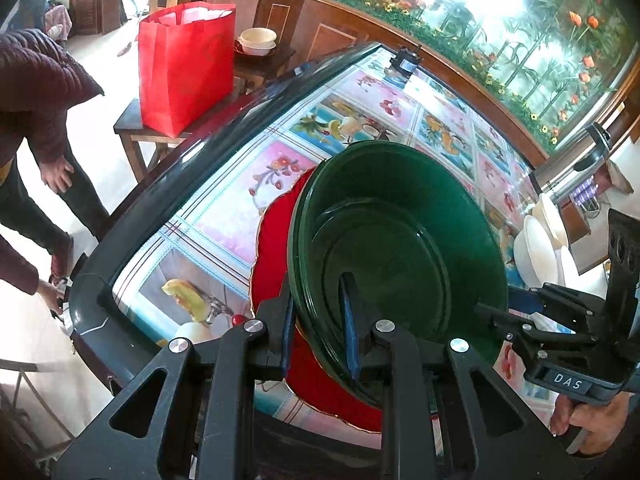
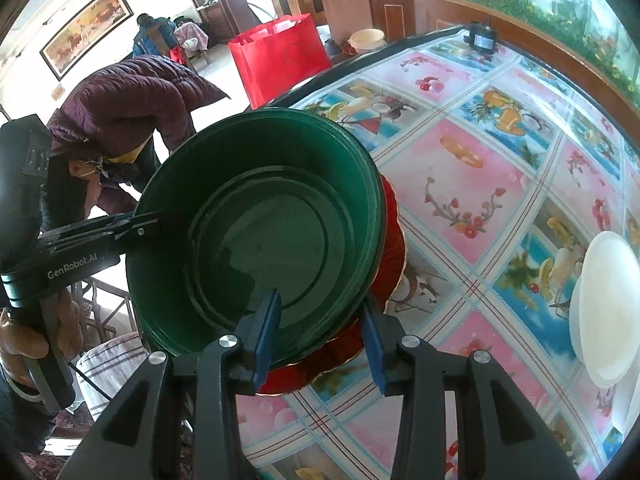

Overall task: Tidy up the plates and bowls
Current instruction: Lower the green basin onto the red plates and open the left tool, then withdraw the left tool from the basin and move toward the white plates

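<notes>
Green bowl stack (image 1: 396, 248) gripped by both tools (image 1: 318, 332) (image 2: 320, 336), over red plate (image 1: 272, 248); white dishes (image 2: 608, 308) near.

A red paper bag (image 1: 186, 66) stood on a dark wooden side table (image 1: 132, 126) beside the dining table, whose fruit-and-flower patterned tablecloth (image 2: 472, 168) lay under a glossy cover. A person in a maroon puffer jacket (image 2: 128, 96) bent forward near the table's edge. A framed painting (image 2: 86, 30) hung on the white wall. Along the far side ran a flower mural (image 1: 520, 32) above wooden paneling. A small black device (image 2: 482, 38) sat at the table's far edge.
</notes>
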A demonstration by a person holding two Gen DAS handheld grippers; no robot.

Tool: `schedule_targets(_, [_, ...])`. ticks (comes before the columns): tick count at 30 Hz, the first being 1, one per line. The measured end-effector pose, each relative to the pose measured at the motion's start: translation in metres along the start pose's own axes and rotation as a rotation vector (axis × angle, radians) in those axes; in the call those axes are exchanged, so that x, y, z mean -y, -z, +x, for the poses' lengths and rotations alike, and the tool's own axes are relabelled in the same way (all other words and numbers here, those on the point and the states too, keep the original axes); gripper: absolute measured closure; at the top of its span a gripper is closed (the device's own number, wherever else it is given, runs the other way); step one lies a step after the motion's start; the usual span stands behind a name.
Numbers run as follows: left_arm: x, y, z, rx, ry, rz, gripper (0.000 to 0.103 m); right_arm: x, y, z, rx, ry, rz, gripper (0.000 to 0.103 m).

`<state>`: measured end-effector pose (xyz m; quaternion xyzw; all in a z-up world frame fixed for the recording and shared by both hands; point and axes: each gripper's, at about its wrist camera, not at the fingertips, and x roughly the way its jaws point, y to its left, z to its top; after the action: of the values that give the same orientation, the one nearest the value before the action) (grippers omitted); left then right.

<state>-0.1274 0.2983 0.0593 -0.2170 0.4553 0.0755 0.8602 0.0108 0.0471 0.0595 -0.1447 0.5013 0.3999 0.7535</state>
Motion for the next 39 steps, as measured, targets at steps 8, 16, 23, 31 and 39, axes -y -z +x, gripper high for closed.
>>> schedule_targets(8, [0.002,0.005,0.004,0.052,-0.025,0.01,0.083,0.005,0.001,0.002,-0.015,-0.034,0.026,0.057])
schedule_targets(16, [0.004,0.006,-0.002,0.153,-0.049,0.025,0.053,0.014,0.008,-0.016,0.026,-0.074,0.08,0.051])
schedule_targets(23, [-0.001,0.004,-0.017,0.237,-0.05,0.019,0.05,0.019,0.016,-0.04,0.092,-0.105,0.132,0.05])
schedule_targets(31, [0.005,-0.004,-0.041,0.297,-0.017,0.002,0.049,0.023,0.029,-0.064,0.157,-0.168,0.173,0.039])
schedule_targets(39, [0.037,-0.002,-0.047,0.298,0.019,0.071,0.048,0.041,0.049,-0.069,0.16,-0.154,0.226,0.039])
